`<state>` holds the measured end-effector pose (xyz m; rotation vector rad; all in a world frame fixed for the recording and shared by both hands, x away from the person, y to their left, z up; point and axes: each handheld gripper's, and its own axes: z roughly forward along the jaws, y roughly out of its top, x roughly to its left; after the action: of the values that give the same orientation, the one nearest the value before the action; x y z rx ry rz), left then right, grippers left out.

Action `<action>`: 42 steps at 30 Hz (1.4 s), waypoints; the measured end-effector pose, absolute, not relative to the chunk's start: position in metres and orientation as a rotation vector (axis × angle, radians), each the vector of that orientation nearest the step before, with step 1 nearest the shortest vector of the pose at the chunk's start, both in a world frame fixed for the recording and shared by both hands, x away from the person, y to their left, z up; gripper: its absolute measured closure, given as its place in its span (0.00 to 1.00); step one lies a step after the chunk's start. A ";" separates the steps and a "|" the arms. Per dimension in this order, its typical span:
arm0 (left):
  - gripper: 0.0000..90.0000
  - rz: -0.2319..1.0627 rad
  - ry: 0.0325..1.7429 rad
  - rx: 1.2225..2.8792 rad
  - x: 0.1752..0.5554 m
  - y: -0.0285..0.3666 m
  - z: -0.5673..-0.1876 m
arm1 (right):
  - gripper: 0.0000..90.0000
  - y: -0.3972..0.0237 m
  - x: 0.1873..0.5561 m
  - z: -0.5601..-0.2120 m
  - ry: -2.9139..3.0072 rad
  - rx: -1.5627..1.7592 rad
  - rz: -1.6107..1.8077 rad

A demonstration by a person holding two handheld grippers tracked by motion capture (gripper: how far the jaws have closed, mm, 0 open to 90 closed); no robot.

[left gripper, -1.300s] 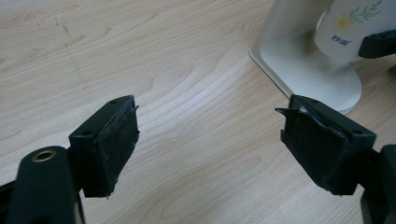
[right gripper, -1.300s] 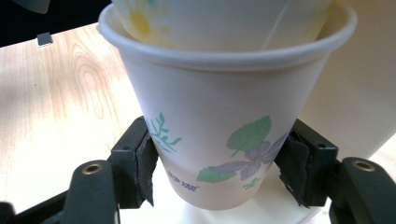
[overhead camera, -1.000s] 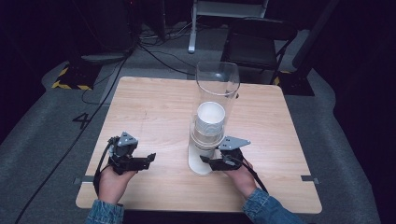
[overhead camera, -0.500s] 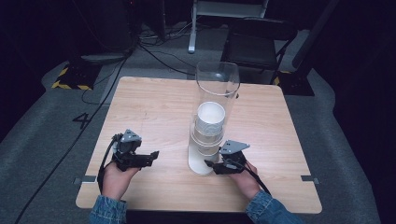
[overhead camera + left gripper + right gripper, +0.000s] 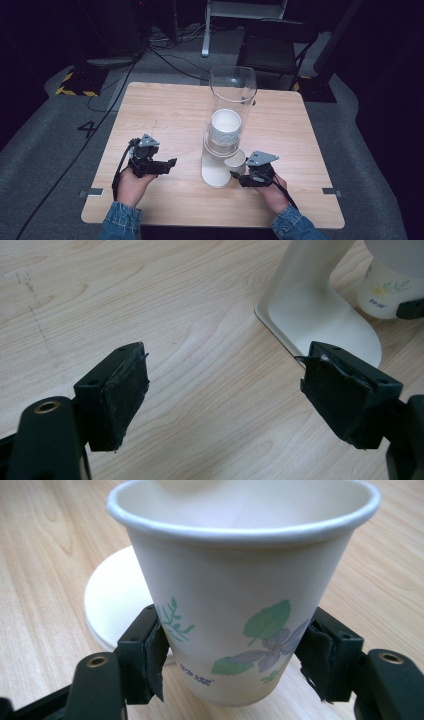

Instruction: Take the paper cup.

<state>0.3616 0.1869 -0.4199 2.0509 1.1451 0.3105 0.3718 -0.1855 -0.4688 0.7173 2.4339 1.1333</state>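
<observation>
A cup dispenser with a clear tube (image 5: 232, 90) stands on a white base (image 5: 214, 175) mid-table, with a stack of white cups (image 5: 225, 127) inside it. My right gripper (image 5: 236, 175) is shut on a flower-printed paper cup (image 5: 240, 580), upright just right of the base (image 5: 110, 600); both pads press its lower sides. In the high view that cup (image 5: 236, 161) sits below the tube's bottom. My left gripper (image 5: 173, 163) rests open left of the base. Its jaws (image 5: 225, 375) stand wide apart over bare wood, facing the base (image 5: 320, 315) and the held cup (image 5: 382, 290).
The wooden table (image 5: 165, 115) has room at the left, the back and the far right. A black chair (image 5: 277, 47) and cables lie on the grey floor beyond the far edge. Tape marks (image 5: 91, 192) sit by the near corners.
The right gripper has drawn back slightly toward the person, and the paper cup now shows beside the dispenser base. The left gripper has edged a little to the right.
</observation>
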 end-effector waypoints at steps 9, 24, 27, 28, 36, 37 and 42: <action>0.21 0.311 1.145 2.050 0.363 0.185 -0.420 | 0.39 -0.212 0.380 -0.456 2.383 0.803 1.160; 0.23 0.354 1.192 2.011 0.348 0.198 -0.422 | 0.38 -0.239 0.414 -0.450 2.160 1.036 1.292; 0.23 0.364 1.205 1.998 0.344 0.203 -0.422 | 0.38 -0.241 0.423 -0.452 2.143 1.090 1.298; 0.23 0.367 1.208 1.995 0.343 0.204 -0.422 | 0.38 -0.242 0.426 -0.454 2.133 1.097 1.300; 0.23 0.382 1.244 1.972 0.334 0.214 -0.424 | 0.38 -0.243 0.444 -0.468 2.108 1.099 1.263; 0.23 0.379 1.246 1.970 0.333 0.215 -0.424 | 0.38 -0.242 0.445 -0.470 2.111 1.093 1.254; 0.23 0.384 1.250 1.972 0.330 0.216 -0.425 | 0.38 -0.240 0.450 -0.476 2.119 1.088 1.238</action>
<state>0.3304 0.2159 -0.4246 1.9716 1.2495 0.3840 0.4497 -0.2396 -0.4763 1.0884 2.1186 1.2378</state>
